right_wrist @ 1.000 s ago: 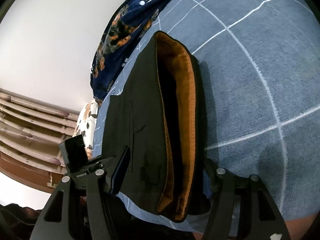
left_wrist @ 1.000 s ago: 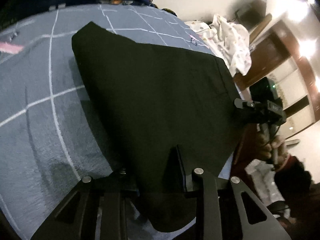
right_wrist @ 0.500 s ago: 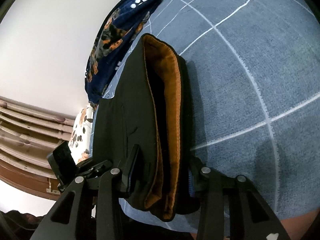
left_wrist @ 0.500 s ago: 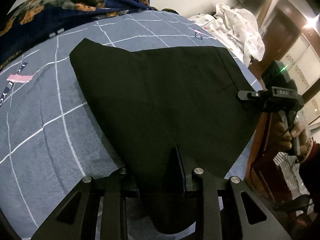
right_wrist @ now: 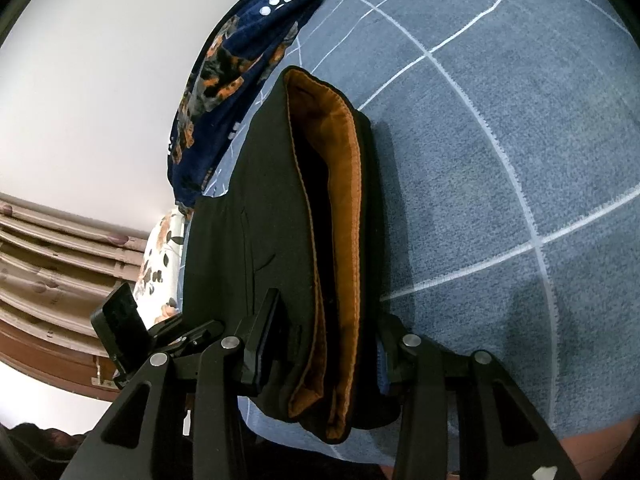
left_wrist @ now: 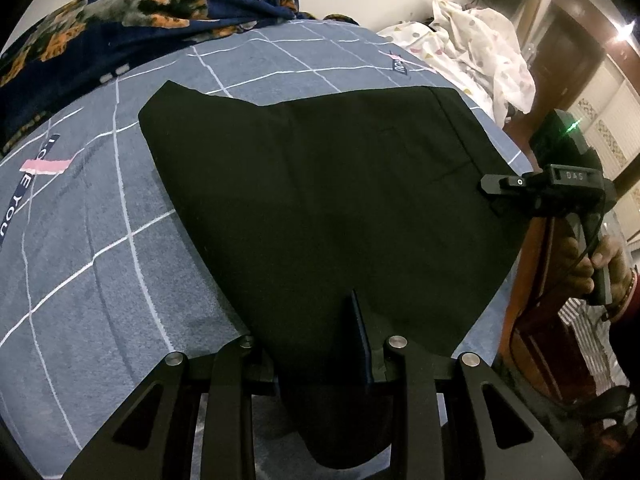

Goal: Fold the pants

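Both grippers, left gripper [left_wrist: 316, 344] and right gripper [right_wrist: 324, 344], clamp the pants' [left_wrist: 320, 200] near edge; bare bedsheet [left_wrist: 100, 272] fills the frame's left.

free: grey bedspread [left_wrist: 100, 264] L of pants [left_wrist: 320, 200] | blocked: blue blanket [left_wrist: 120, 20] at far edge, prob.

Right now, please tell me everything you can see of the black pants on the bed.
The black pants with orange lining lie folded flat on the grey-blue checked bedsheet, near its edge. The cloth looks smooth and matte; the right wrist view shows stacked layers and the lining. The left claw and the right claw each clamp the near edge.
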Action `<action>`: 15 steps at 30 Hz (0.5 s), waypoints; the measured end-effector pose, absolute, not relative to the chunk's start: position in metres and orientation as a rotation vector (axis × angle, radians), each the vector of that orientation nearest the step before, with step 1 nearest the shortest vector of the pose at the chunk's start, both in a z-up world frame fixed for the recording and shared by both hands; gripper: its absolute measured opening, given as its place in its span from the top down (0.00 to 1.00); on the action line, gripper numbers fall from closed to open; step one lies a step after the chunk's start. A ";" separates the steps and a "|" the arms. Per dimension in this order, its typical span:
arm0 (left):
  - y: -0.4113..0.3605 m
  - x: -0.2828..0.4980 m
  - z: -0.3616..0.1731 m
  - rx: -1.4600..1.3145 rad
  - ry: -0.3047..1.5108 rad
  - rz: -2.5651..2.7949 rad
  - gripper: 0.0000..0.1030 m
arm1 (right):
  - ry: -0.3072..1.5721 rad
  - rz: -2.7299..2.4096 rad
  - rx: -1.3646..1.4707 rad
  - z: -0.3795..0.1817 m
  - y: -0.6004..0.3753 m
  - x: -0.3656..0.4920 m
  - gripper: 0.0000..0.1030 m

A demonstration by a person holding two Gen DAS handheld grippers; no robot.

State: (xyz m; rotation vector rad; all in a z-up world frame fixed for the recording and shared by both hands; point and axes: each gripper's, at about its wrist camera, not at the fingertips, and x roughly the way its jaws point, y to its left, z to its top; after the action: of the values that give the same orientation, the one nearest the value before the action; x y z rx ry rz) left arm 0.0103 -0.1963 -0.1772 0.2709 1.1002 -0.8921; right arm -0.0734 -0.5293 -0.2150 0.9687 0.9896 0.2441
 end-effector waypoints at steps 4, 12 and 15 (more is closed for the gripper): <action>-0.198 0.010 -0.177 0.285 1.097 -0.891 0.72 | 0.991 0.245 0.967 -0.215 -0.530 -0.074 0.64; -0.199 0.011 -0.178 0.288 1.100 -0.890 0.72 | 1.003 0.244 0.974 -0.218 -0.531 -0.072 0.62; -0.199 0.011 -0.178 0.288 1.100 -0.890 0.72 | 1.007 0.243 0.975 -0.217 -0.532 -0.072 0.62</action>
State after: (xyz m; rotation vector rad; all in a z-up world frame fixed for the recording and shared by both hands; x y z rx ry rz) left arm 0.0113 -0.1991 -0.1784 0.2883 1.1002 -0.8897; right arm -0.0722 -0.5316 -0.2174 0.9754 1.0067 0.2432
